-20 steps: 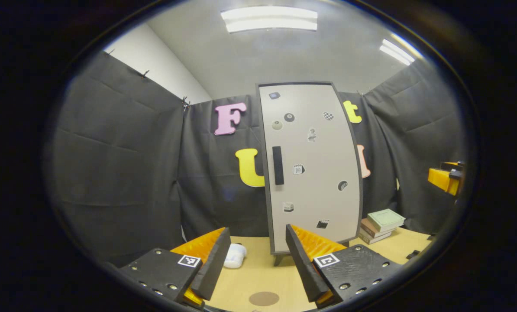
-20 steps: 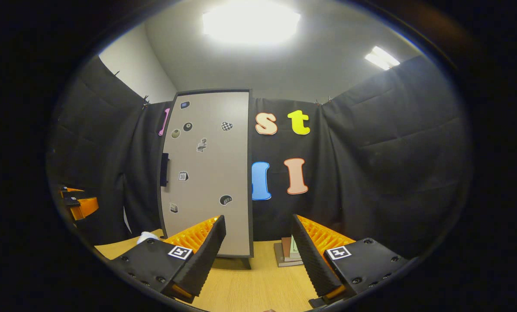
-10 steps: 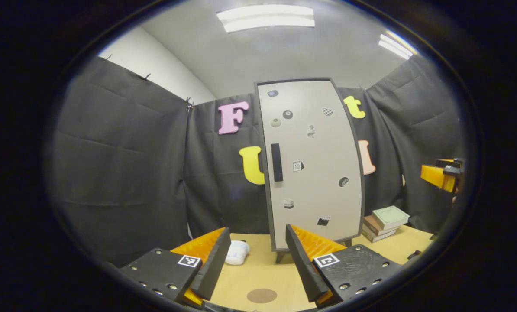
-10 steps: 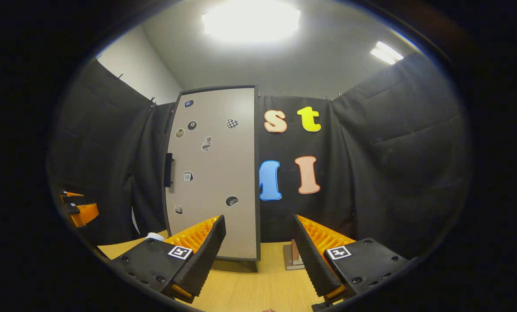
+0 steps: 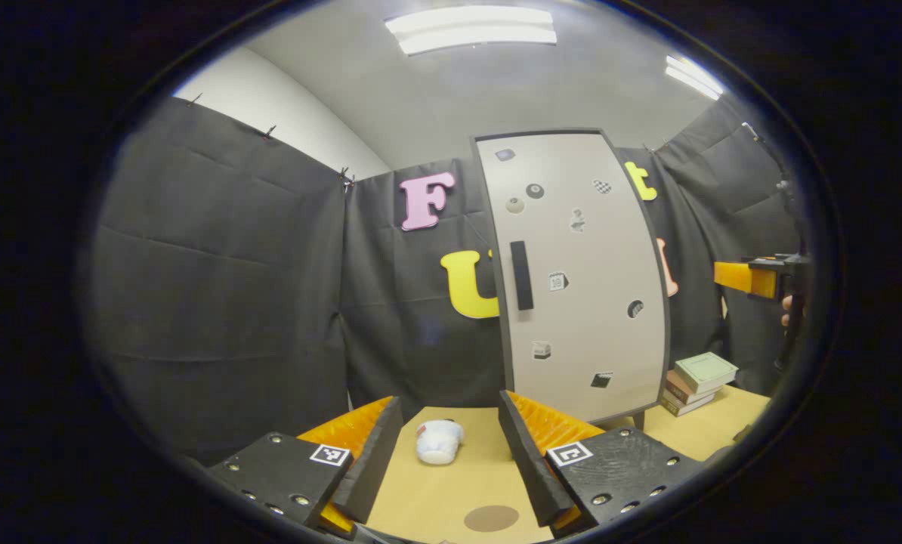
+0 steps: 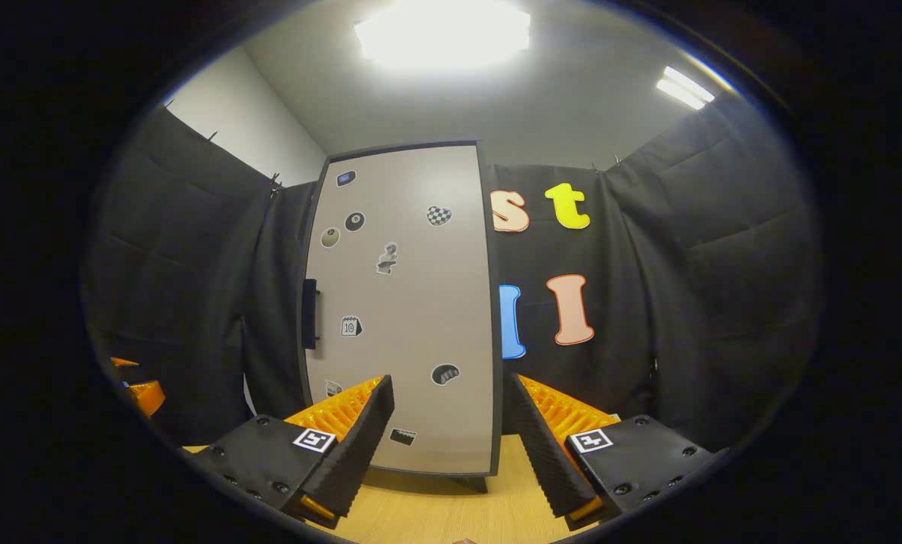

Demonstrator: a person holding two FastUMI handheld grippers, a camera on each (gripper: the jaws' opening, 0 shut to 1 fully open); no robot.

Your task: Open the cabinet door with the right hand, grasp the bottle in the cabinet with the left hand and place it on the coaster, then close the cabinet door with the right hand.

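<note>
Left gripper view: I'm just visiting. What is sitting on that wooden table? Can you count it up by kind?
Cabinet: 1
Books, in one stack: 3
Brown round coaster: 1
White container lying on its side: 1
Total: 6

The left gripper view is taken from low over the table (image 5: 451,491), faced toward the far wall, with the cabinet (image 5: 583,279) seen right of centre and well off. The right gripper view is taken from farther right and somewhat nearer, with the cabinet (image 6: 402,310) seen just left of centre. The cabinet door and the table (image 6: 436,514) are shared by both views. The right gripper (image 5: 753,278) is caught at the right edge of the left gripper view, the left gripper (image 6: 140,387) at the left edge of the other.
</note>
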